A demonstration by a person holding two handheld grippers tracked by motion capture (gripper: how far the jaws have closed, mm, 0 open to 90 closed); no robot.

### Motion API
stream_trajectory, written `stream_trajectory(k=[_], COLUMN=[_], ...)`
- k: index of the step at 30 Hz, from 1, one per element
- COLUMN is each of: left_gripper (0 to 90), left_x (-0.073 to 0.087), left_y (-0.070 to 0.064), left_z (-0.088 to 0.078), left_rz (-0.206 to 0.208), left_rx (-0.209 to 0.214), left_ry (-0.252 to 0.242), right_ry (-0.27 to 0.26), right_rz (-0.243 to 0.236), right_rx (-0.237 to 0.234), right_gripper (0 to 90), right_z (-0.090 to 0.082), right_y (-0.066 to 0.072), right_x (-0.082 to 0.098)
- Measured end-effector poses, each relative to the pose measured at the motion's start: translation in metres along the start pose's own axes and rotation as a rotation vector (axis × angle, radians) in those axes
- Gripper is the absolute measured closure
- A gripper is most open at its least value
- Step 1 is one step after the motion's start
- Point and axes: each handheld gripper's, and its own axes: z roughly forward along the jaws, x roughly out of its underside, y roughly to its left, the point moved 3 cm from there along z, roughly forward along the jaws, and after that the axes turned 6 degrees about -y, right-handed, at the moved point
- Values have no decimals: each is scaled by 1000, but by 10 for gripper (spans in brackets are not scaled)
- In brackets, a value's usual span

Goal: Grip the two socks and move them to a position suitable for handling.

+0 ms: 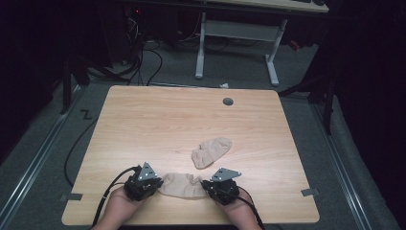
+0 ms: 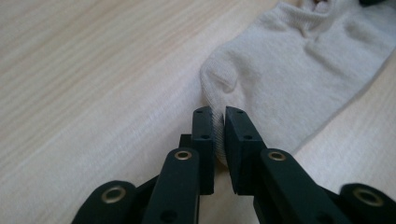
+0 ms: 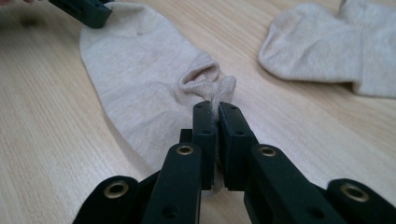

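A beige sock (image 1: 181, 185) lies flat near the table's front edge, stretched between my two grippers. My left gripper (image 1: 152, 184) is shut on its toe end (image 2: 219, 126), the fabric pinched between the jaws. My right gripper (image 1: 210, 186) is shut on the sock's cuff (image 3: 215, 100), which bunches up at the jaw tips. The sock's body (image 3: 140, 88) runs away from the right gripper toward the left gripper (image 3: 86, 11). A second beige sock (image 1: 211, 151) lies loose a little farther out, to the right of centre (image 3: 327, 51).
The wooden table (image 1: 158, 124) has a grey cable grommet (image 1: 228, 101) near its far edge. A person's hands (image 1: 119, 208) hold both grippers at the front edge. Cables trail off the front. A white desk frame (image 1: 237, 43) stands beyond the table.
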Motion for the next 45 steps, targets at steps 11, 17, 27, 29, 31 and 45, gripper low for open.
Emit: stream_trajectory(k=[11,17,27,29,31,45], left_gripper=[631,513,466,464,463,459], left_x=[4,4,11,12,13,12], left_y=[0,15,46,50,53,53], left_z=[-16,-26,-34,-35,-37,-35], left_rz=[-44,-55,-122,-133,-141,-142], left_rx=[1,-91,-173,-182,-183,-178], left_ry=[-36,-128,-166,-169,-174,-175], right_ry=[-37,-79,-74,-52,-34,27], right_rz=[21,-7,-26,-21,3,4], right_rx=[-1,42,128,151,151,174], right_gripper=[726,658,562,551,542,521], right_z=[-5,-2,28,39,49,67], right_y=[1,-3,-25,-32,-38,-47], right_x=[-2,-16,-56,-61,-59,-45])
